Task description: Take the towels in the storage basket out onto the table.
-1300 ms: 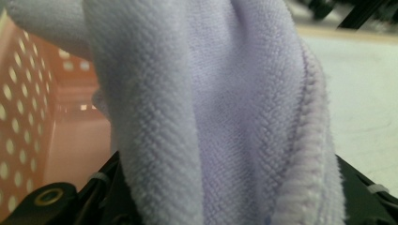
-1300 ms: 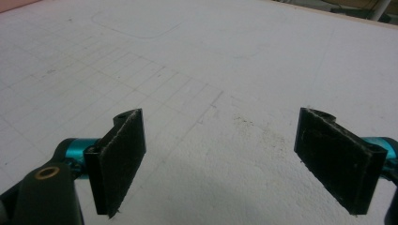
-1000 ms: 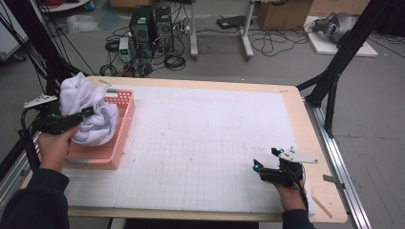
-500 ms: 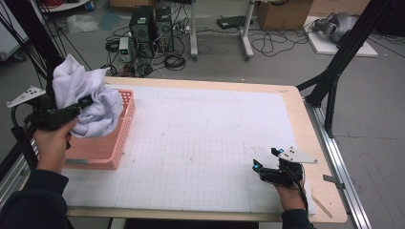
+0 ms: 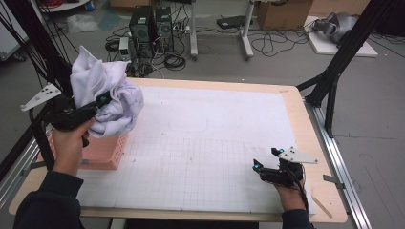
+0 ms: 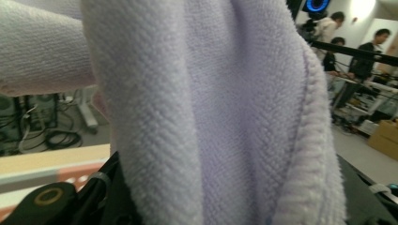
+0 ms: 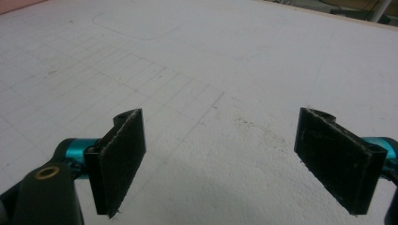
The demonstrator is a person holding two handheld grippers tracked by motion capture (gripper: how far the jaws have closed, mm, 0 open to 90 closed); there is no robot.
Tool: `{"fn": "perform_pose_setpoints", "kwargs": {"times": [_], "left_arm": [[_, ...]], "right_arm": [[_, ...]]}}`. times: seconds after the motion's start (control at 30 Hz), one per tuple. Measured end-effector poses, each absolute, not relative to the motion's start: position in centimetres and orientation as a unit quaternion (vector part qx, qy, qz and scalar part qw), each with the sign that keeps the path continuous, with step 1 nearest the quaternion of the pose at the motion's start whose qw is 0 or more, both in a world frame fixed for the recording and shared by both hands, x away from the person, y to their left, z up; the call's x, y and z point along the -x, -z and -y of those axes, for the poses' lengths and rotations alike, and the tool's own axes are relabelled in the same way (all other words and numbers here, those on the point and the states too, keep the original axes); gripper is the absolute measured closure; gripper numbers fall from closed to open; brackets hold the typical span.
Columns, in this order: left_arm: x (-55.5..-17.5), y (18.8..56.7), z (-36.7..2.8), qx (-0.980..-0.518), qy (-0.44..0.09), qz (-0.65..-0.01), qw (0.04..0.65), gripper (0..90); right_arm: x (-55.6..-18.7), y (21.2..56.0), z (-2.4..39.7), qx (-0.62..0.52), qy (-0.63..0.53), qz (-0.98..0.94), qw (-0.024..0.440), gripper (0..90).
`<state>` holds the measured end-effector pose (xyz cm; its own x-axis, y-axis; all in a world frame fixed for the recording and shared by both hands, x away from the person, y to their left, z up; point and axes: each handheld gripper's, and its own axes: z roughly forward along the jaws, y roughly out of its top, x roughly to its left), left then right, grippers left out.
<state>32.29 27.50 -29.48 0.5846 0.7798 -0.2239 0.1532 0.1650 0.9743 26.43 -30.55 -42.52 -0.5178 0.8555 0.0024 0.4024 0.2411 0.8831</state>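
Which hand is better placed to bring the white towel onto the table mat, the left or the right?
Left. The left tool already grips the bunched white towel above the pink basket, so it need only carry it over the mat. The right tool rests open near the table's right edge.

Even, soft indoor light, faint shadows, slightly grainy; close-up cloth blurred.

One towel (image 5: 107, 98), one basket (image 5: 102, 151), two grippers: left (image 5: 98, 102), right (image 5: 258, 166); one gridded mat (image 5: 205, 143).
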Motion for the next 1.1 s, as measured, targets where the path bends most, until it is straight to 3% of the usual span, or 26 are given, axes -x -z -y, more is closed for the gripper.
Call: {"fn": "perform_pose_setpoints", "kwargs": {"times": [0.37,1.1], "left_arm": [[-32.6,29.8,-22.4,-0.635,-0.232,-0.326,0.661,58.0],[-33.9,35.2,-12.8,-0.689,-0.181,-0.284,0.641,57.6]], "right_arm": [[-26.4,42.5,30.6,-0.422,-0.451,-0.745,0.252,15.6],[-26.5,42.6,30.6,-0.423,-0.450,-0.746,0.250,15.6]]}}
